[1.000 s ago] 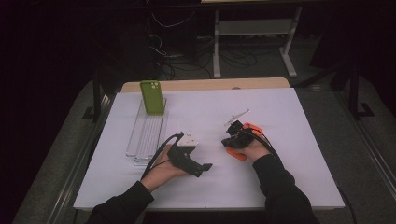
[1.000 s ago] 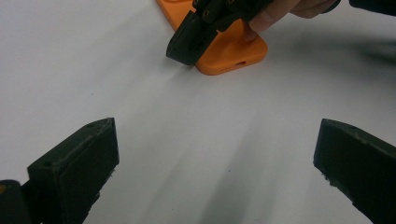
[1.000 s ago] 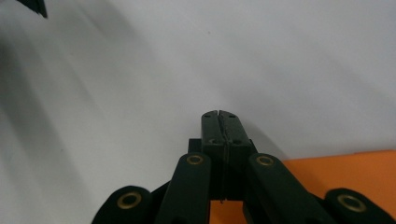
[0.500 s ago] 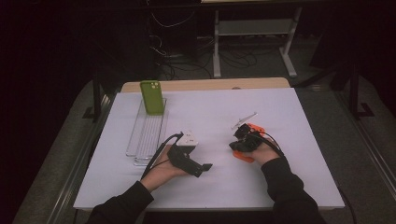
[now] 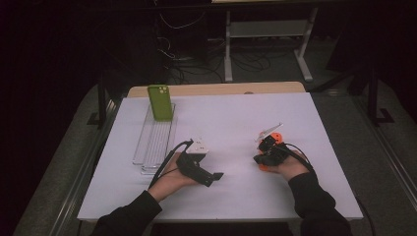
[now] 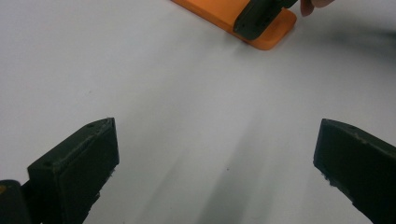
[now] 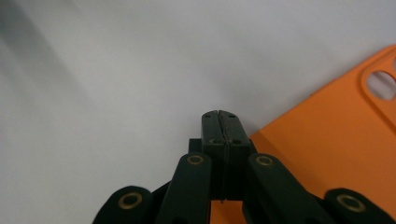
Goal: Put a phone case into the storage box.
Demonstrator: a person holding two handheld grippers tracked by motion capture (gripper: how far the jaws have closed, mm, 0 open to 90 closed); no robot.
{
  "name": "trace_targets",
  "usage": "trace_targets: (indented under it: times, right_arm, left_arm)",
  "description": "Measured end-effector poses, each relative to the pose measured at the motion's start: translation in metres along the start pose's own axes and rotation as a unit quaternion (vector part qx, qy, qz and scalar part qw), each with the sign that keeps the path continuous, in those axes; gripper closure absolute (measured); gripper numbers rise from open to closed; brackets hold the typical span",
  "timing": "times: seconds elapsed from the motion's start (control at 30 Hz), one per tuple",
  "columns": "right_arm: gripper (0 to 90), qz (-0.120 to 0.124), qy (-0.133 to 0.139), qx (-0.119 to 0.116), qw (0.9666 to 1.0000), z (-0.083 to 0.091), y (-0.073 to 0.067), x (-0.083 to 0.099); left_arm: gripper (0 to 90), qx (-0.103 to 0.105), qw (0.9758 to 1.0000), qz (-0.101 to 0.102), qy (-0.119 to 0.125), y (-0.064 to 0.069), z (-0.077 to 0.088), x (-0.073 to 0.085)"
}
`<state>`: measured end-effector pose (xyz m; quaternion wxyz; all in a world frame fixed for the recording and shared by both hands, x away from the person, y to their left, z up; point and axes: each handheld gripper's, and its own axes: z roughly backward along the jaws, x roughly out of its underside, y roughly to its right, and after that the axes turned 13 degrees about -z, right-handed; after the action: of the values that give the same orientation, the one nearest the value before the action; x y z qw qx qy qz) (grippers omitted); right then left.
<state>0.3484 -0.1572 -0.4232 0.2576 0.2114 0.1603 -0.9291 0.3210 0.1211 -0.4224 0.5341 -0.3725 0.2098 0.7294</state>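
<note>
My right gripper pressed together, empty, tip resting beside orange phone case flat on table, likely to nudge it. Left gripper spread wide, empty, waiting near case.

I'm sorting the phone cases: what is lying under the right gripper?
A flat orange phone case with a camera cut-out lies on the white table, under the right gripper, whose jaws are shut. The gripper and hand cover most of the case.

You see an orange phone case, a green phone case, black tongs, and a white counter.
</note>
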Motion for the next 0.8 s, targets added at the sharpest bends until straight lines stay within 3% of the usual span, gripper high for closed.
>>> trace_targets:
  times: [0.33,0.63,0.73,0.8]
  right_arm:
    - [88.7,-0.016,-0.011,0.025,0.9995,0.016,0.017,0.019]
    - [88.7,-0.042,-0.005,0.051,0.9978,0.030,0.037,0.033]
    - [88.6,-0.047,0.001,0.045,0.9979,0.031,0.040,0.036]
    - [88.4,-0.051,0.016,0.027,0.9982,0.033,0.040,0.037]
  left_arm:
    - [0.0,0.000,1.0000,-0.004,0.000,-0.001,0.000,0.000]
    - [0.0,0.003,1.0000,0.006,0.001,0.000,-0.001,0.001]
    - [0.0,0.005,1.0000,0.003,-0.002,0.000,-0.002,0.001]
    - [0.0,0.006,1.0000,0.004,-0.002,0.000,-0.002,0.001]
